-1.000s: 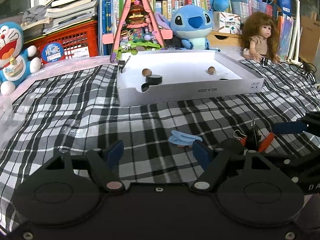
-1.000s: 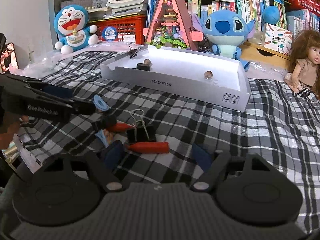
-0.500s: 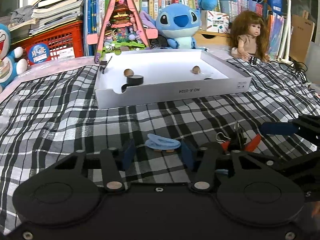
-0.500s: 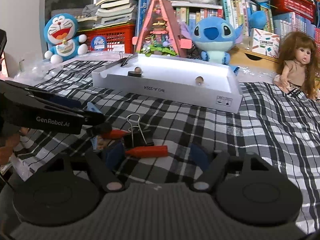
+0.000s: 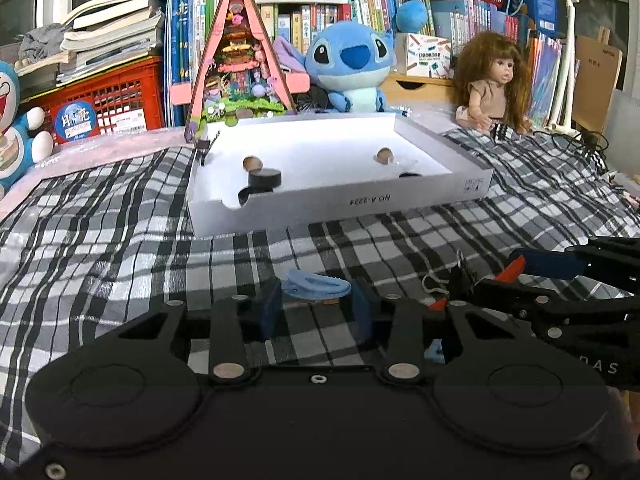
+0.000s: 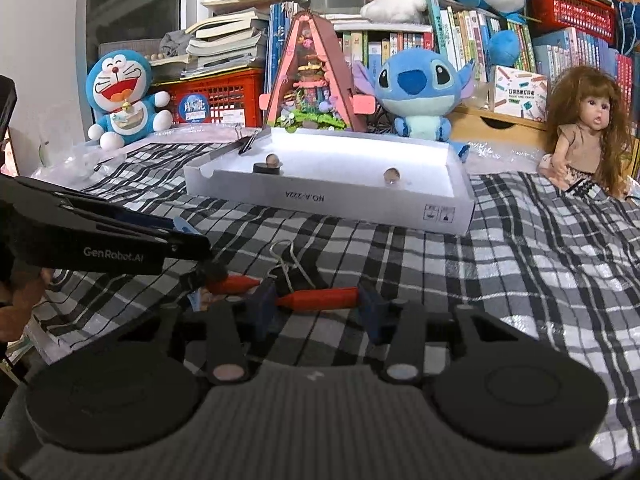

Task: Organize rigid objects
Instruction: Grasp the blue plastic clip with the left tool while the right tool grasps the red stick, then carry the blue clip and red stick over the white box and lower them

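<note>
left claw (image 5: 316, 308): low over the checked cloth (image 5: 120, 232), jaws apart with the light blue clip thing (image 5: 316, 285) sitting right between the pads, not pinched as far as I can see
right claw (image 6: 318, 310): also spread open, pads on either end of the red crayon-ish stick (image 6: 318, 298), black binder clip (image 6: 294, 276) just behind it
white box (image 5: 400, 202): further back on the cloth, toward the far edge, holding a black puck (image 5: 265, 179) and two brownish balls
backdrop: Stitch plush (image 5: 350, 68), doll (image 5: 494, 80)
</note>
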Tool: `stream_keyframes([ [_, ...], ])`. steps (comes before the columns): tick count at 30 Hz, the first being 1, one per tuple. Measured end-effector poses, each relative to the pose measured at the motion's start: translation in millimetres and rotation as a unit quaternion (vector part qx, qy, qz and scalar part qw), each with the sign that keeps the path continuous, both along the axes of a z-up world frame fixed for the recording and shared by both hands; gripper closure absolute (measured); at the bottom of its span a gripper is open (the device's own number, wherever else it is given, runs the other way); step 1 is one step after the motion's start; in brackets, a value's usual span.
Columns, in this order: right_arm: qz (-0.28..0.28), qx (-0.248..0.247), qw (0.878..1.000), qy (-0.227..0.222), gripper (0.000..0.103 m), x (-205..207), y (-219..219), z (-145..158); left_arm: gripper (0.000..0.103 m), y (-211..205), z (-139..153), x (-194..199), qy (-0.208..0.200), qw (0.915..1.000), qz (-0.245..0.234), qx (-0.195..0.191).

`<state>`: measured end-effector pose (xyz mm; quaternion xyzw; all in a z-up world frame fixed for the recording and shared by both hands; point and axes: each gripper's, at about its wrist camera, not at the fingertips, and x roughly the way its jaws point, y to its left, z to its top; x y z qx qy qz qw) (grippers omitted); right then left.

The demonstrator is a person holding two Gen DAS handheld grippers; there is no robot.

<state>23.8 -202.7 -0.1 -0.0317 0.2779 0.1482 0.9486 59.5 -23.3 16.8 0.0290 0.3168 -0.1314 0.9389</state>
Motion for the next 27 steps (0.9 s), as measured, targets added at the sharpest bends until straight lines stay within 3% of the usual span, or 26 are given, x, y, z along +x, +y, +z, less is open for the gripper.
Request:
stream_keyframes([
  [11,-0.036,0.023,0.999,-0.005,0.053,23,-12,17,0.067,-1,16,17,0.004,0.9997,0.023,-0.003],
  [27,-0.069,0.039,0.997,0.002,0.053,80,-14,34,0.067,-1,44,72,-0.004,0.9971,0.067,-0.036],
])
